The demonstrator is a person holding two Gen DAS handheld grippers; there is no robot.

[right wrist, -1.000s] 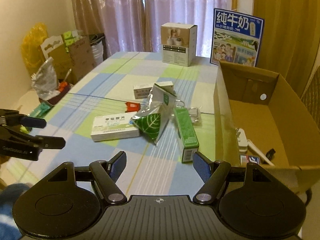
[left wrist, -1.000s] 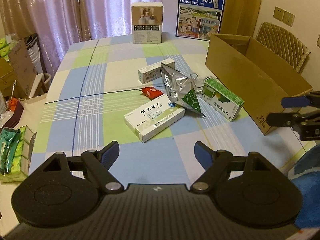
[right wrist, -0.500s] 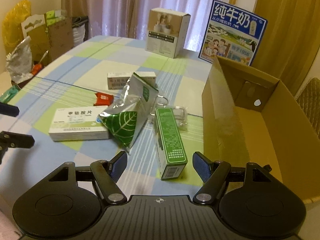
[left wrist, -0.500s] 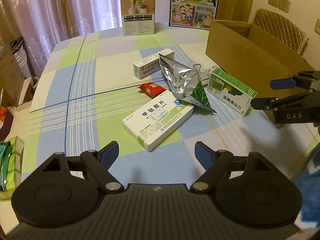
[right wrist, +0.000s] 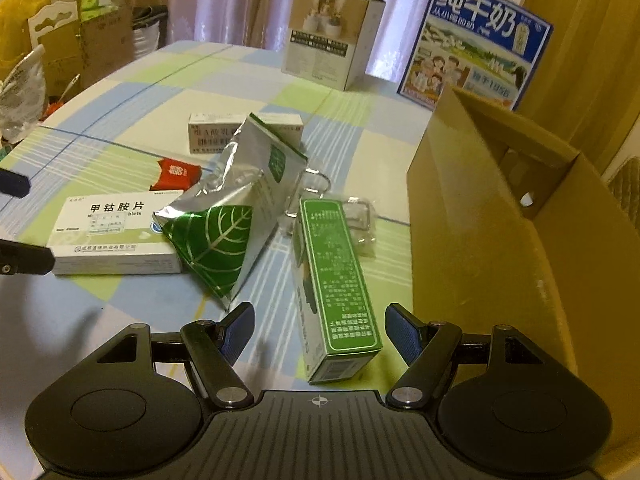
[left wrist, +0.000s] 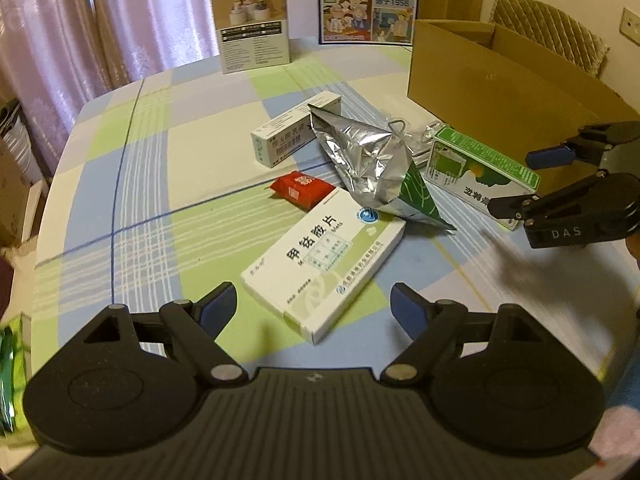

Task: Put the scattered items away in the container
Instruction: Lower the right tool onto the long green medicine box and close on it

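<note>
Presently both claws stand wide open and hold nothing. The left claw [left wrist: 312, 304] hovers over the near corner of the flat white cardboard medicine box with black lettering [left wrist: 324, 264]; the right claw [right wrist: 320, 330] straddles the near end of the long green-topped cardboard carton [right wrist: 334, 280], pads clear of its sides.

Risks, as judged:
- The crumpled silver foil pouch with a green leaf print [left wrist: 372, 168] rests partly on the far corner of the white box. Lifting that box could drag or tip the pouch.
- The white box lies diagonally to the left claw; a closure across the corner may slip or spin it.
- The green carton lies just beside the wall of the open brown cardboard container [right wrist: 480, 240]. A careless lift could knock against that wall.
- Clear plastic packets [right wrist: 360, 224] lie against the carton's far end and may be disturbed.

Condition of items: all remain on the checked blue-and-green table [left wrist: 160, 200], outside the container. A small red wrapped packet [left wrist: 302, 188] and a second narrow white carton [left wrist: 292, 136] lie behind the pouch. Boxes appear intact and rigid; the pouch is creased and soft.
</note>
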